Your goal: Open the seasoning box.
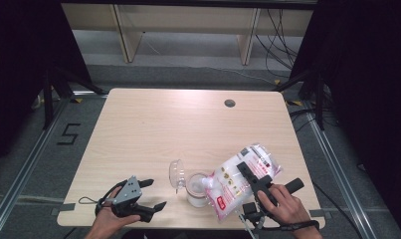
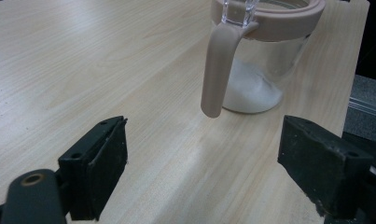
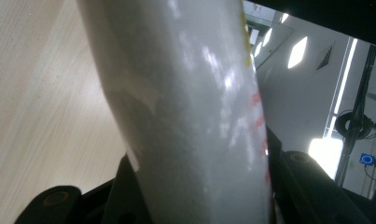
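The counter (image 1: 153,129) carries the work near its front edge, between the two tongs. The largest item is the bag (image 1: 240,180), a clear plastic pouch of white grains with red print. The right tongs (image 1: 244,169) clamp it across the middle; in the right gripper view the bag (image 3: 195,112) sits pressed between both jaws. The bag is tilted, its lower corner pointing away from the right tongs toward the jar (image 1: 197,189), which stands just beside that corner and between the two tongs.

The jar is clear glass with a pale pink rim and a hinged lid (image 1: 177,174) swung open on the side facing the left tongs. In the left gripper view the jar (image 2: 260,70) stands just ahead of the jaws, with a low heap of white grains (image 2: 253,91) on its bottom and a pink clasp (image 2: 218,70) hanging down its wall.

Status: pouring appears to be under way. The lid is open and some grains are in the jar. The jar is far from full and the bag looks well filled, so most of the transfer, and closing the lid, remain.

The left tongs (image 1: 155,194) stand wide apart, holding nothing, resting near the jar.

Writing: the red print on the bag is too small to read. A "5" (image 1: 68,134) is marked on the floor beyond the left tongs.
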Demonstrator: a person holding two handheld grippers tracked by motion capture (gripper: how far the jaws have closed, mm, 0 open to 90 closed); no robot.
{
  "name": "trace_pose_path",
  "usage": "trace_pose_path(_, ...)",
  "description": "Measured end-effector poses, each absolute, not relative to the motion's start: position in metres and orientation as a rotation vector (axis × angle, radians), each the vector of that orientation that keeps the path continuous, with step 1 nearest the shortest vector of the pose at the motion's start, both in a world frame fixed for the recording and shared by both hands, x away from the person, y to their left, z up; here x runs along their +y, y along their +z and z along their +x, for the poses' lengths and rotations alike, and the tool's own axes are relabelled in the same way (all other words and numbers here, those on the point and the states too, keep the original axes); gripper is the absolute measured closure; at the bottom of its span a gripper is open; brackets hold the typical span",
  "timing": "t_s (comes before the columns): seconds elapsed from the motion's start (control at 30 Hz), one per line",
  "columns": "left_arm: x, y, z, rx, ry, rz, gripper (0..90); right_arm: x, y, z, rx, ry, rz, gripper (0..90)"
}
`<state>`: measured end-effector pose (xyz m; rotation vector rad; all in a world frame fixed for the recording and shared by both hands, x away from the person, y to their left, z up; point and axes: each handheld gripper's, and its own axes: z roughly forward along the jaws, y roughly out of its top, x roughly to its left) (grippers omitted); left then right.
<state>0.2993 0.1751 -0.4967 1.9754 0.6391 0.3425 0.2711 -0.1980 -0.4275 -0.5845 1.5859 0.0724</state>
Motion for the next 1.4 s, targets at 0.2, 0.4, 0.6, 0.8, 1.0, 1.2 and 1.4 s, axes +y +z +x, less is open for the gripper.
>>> trace_pose_path(0.2,0.1745,-0.4969,0.299,0.644,0.339,1.968,15.4,-0.1983,-0.4282,0.2719,1.583,0.091,-0.588,62.6)
trace_pose_path(0.4,0.1758,-0.4967,0.3001,0.63,0.345,1.985,15.4,-0.1991,-0.4285,0.2714,1.584,0.097,-0.568,62.7)
trace_pose_path(0.6,0.1762,-0.4966,0.2995,0.643,0.344,1.985,15.4,-0.1994,-0.4274,0.2721,1.578,0.121,-0.571,62.7)
trace_pose_path(0.8,0.1747,-0.4969,0.2992,0.643,0.339,1.968,15.4,-0.1989,-0.4273,0.2718,1.591,0.107,-0.578,62.7)
trace_pose_path(1.0,0.1767,-0.4962,0.2999,0.639,0.352,1.996,15.4,-0.1987,-0.4274,0.2719,1.593,0.109,-0.577,62.7)
trace_pose_path(1.2,0.1773,-0.4959,0.3,0.637,0.356,2.002,15.4,-0.199,-0.4278,0.2718,1.594,0.107,-0.567,62.7)
trace_pose_path(1.4,0.1772,-0.496,0.2999,0.636,0.357,2.003,15.4,-0.199,-0.4275,0.2718,1.593,0.107,-0.564,62.8)
